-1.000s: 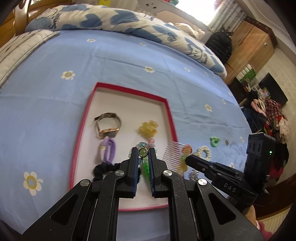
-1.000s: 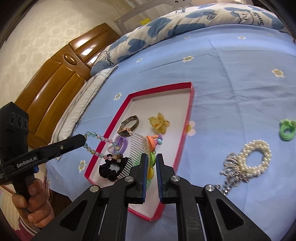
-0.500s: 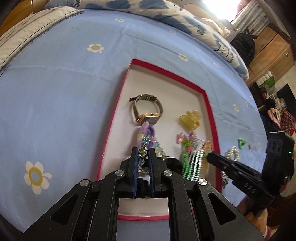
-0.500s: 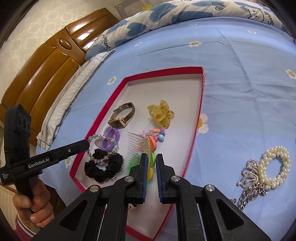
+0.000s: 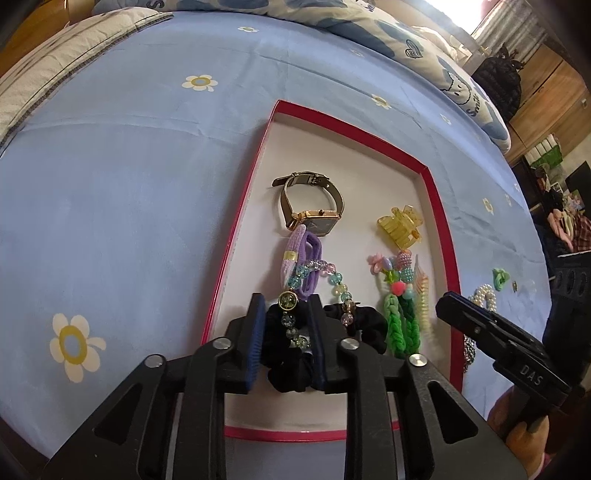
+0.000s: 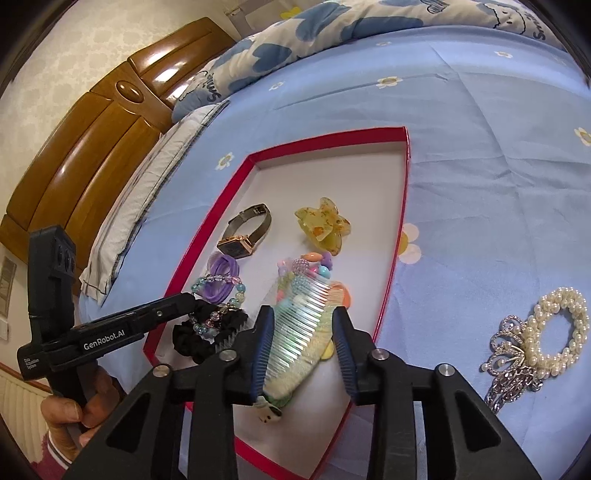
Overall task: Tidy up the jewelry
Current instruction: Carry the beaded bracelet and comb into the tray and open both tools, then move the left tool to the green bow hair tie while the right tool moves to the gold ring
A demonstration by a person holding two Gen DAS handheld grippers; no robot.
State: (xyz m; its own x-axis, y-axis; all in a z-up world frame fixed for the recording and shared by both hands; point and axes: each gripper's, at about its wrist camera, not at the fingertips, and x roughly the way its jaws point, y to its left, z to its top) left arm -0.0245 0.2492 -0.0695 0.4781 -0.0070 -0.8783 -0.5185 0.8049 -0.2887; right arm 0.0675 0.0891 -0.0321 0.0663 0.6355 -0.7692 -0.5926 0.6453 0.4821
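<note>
A red-rimmed white tray [image 5: 436,192] [image 6: 400,236] lies on the blue bed. It holds a watch [image 5: 314,206] [image 6: 245,230], a yellow claw clip [image 5: 400,227] [image 6: 323,225], a purple hair tie [image 5: 306,258] [image 6: 221,271], a black scrunchie [image 5: 288,354] [image 6: 199,338], colourful hair clips [image 5: 395,266] and a clear comb [image 6: 299,328]. My left gripper [image 5: 286,317] is open; the bead bracelet [image 5: 321,280] [image 6: 225,291] lies over the scrunchie between its jaws. My right gripper [image 6: 303,325] is open, with the comb lying between its jaws.
A pearl bracelet [image 6: 557,328] [image 5: 484,295] and a silver brooch with chain [image 6: 511,362] lie on the sheet right of the tray. A green hair tie [image 5: 500,277] lies further off. A quilt [image 6: 314,33] and wooden headboard [image 6: 92,140] stand at the far end.
Both grippers have opened. The bead bracelet dropped from the left gripper onto the scrunchie. The comb left the right gripper's hold and lies in the tray.
</note>
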